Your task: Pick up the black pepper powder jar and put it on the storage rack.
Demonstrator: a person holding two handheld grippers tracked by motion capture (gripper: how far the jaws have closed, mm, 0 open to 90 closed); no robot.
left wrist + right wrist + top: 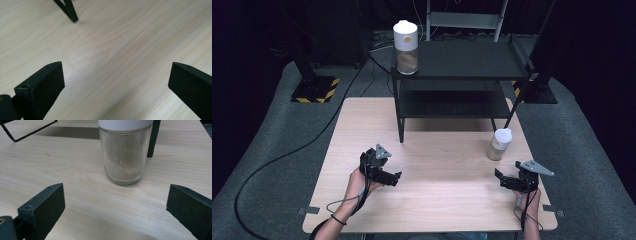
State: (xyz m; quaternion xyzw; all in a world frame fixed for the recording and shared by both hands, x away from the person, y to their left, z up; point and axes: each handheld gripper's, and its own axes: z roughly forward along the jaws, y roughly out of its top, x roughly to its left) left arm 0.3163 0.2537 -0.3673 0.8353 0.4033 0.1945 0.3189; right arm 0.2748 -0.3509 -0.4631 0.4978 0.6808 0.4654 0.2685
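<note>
The worktop (pixel 437 165) is a pale wood slab, mostly bare, which leaves me room to work. At its far edge stands a black two-tier shelf rack (pixel 462 75), its legs planted on the wood, and on the rack's top tier at the left corner sits a tall jar (pixel 405 47) with a white lid and some brownish powder in the bottom. I judge that this one is stored where it belongs.

The thing I'm after is the smaller jar (pixel 124 152), a clear glass one with a white cap, standing on the worktop near the rack's right front leg. It is upright, long axis vertical, cap upward, with pale powder heaped unevenly inside. Standing up like that, its round side faces me, so a level squeeze around the glass looks the natural grip.

My right gripper (pixel 507 181) rests low near the worktop's right front corner, aimed toward that jar. In the right gripper view its jaws stand wide apart with the jar centred beyond them, not yet between them and untouched.

My left gripper (pixel 388 176) hangs over bare wood at the left front, jaws likewise spread with nothing in them, and one rack foot (pixel 70 12) shows ahead.
</note>
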